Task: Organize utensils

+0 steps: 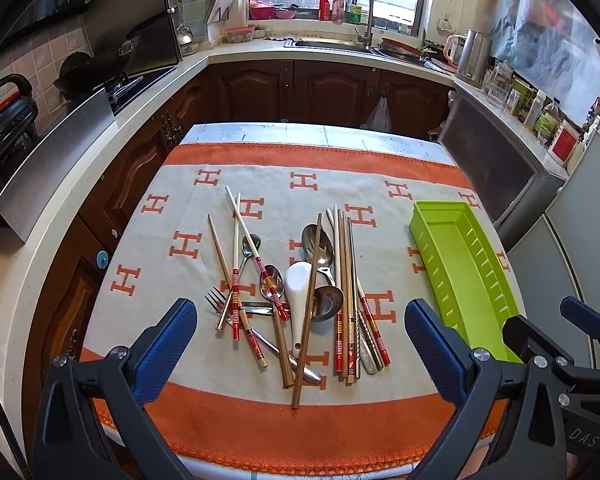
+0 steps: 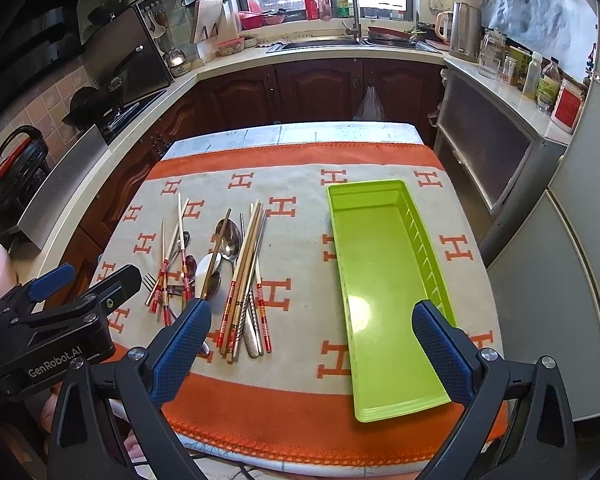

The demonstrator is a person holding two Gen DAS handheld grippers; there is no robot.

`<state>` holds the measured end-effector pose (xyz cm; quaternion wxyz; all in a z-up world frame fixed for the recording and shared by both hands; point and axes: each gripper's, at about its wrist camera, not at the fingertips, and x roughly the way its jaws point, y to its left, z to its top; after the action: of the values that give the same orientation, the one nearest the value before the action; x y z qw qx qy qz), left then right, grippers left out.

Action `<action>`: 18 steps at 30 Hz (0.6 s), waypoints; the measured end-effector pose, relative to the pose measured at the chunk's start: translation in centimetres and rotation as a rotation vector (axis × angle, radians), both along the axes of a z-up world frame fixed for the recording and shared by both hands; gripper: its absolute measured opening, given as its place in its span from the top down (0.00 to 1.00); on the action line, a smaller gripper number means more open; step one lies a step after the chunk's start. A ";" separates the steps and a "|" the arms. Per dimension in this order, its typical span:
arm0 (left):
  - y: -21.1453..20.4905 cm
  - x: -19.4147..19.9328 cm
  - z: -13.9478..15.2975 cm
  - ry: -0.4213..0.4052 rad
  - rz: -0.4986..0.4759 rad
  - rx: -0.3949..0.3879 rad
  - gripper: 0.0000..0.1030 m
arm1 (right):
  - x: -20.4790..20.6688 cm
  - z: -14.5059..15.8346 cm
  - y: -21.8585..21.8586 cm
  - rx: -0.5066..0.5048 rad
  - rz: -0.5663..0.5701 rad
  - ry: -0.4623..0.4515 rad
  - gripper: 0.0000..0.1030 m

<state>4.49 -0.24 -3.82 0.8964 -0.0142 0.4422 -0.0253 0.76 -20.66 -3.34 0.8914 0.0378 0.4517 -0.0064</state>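
Left gripper (image 1: 300, 336), right gripper (image 2: 312, 338) gape empty; left body reads "GenRobot.AI".

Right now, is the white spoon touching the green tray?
Apart. In the left wrist view, the white spoon lies in the utensil pile, and a wide strip of bare cloth separates it from the green tray. The right wrist view shows the same gap.

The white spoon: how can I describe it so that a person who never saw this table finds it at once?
On the orange-and-cream cloth, left of the empty green tray, lies a heap of chopsticks and cutlery. The white spoon sits in the heap's middle, a brown chopstick crossing it. It is the only white, non-metal spoon; the others are shiny steel.
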 end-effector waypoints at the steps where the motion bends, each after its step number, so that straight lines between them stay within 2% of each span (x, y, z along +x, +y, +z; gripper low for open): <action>1: 0.0 0.0 0.0 0.000 -0.001 0.000 0.01 | 0.0 -0.1 0.0 0.001 0.000 0.002 0.01; 18: -0.2 0.0 -0.5 0.021 -0.007 0.012 0.01 | 0.3 -1.0 0.3 0.016 0.005 0.021 0.01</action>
<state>4.51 -0.43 -4.30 0.8916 -0.0075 0.4520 -0.0259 1.11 -20.37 -4.36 0.8862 0.0435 0.4612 -0.0009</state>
